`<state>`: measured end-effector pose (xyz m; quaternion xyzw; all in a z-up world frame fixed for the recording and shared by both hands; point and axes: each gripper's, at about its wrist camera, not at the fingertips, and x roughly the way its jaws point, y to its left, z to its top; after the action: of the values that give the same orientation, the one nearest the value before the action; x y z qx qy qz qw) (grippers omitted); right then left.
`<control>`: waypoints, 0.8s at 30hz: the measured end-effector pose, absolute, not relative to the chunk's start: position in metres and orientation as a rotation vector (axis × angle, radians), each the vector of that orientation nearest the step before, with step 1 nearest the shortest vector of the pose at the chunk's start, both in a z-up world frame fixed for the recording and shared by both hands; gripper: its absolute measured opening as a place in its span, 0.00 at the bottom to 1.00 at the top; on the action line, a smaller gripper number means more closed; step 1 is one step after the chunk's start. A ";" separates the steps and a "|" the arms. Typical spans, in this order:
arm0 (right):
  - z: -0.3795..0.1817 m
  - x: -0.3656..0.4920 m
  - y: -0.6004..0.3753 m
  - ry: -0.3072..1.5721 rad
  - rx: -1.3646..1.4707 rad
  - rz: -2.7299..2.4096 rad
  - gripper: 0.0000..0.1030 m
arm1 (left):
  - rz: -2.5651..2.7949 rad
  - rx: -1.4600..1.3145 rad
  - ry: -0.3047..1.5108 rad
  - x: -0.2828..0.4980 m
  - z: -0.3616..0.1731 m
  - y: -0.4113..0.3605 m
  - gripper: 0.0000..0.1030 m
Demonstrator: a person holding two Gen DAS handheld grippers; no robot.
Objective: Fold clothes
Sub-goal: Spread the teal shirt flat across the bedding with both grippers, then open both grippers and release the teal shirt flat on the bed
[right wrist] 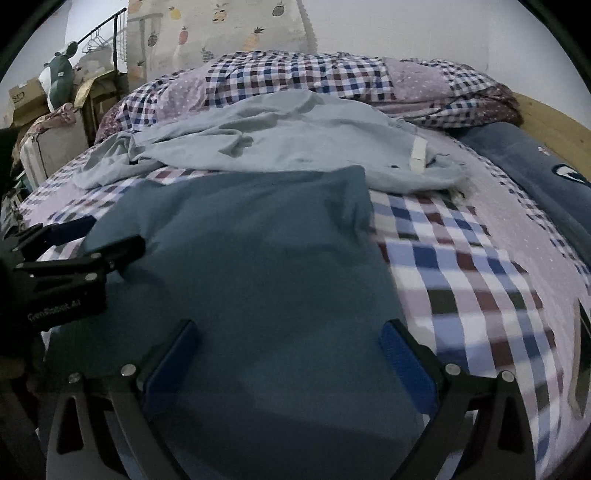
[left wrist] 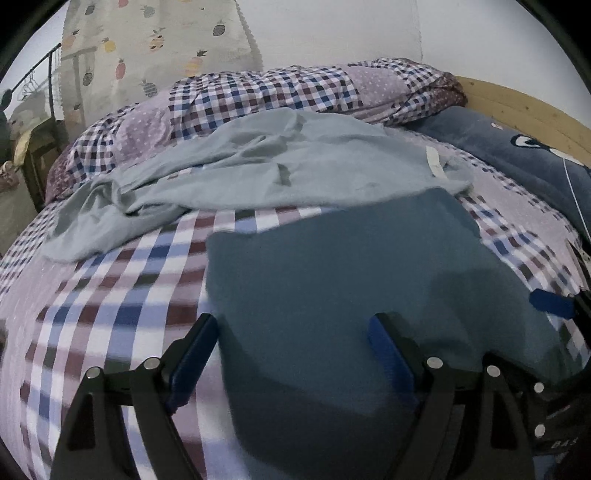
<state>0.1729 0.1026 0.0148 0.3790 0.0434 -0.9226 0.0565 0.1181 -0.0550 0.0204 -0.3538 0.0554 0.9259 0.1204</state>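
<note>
Hovering with jaws apart, left gripper (left wrist: pixel 295 347) and right gripper (right wrist: pixel 288 350) straddled the soft, limp dark-blue folded garment (right wrist: pixel 251 258); near corners looked graspable.

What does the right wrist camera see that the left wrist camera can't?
Only the right wrist view shows the green plush toy and cardboard box beside the bed. Only the left wrist view shows bare checked bedsheet left of the dark teal garment. Both show that garment, the crumpled light blue garment, the pineapple curtain and both open grippers.
</note>
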 end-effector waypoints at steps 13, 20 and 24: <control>0.007 0.240 0.114 0.109 1.187 -2.798 0.98 | 2.687 -1.187 0.070 0.219 0.008 -0.080 0.85; 0.006 0.269 0.112 0.155 1.231 -2.777 0.98 | 2.637 -1.269 0.066 0.250 0.001 -0.087 0.85; -0.002 0.282 0.108 0.228 1.291 -2.734 0.98 | 2.583 -1.350 0.066 0.258 -0.006 -0.087 0.85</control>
<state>0.2822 0.1075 -0.0017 0.4252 0.0750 -0.9004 0.0546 0.2585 -0.0873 -0.0058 -0.4602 0.0224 0.8803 0.1130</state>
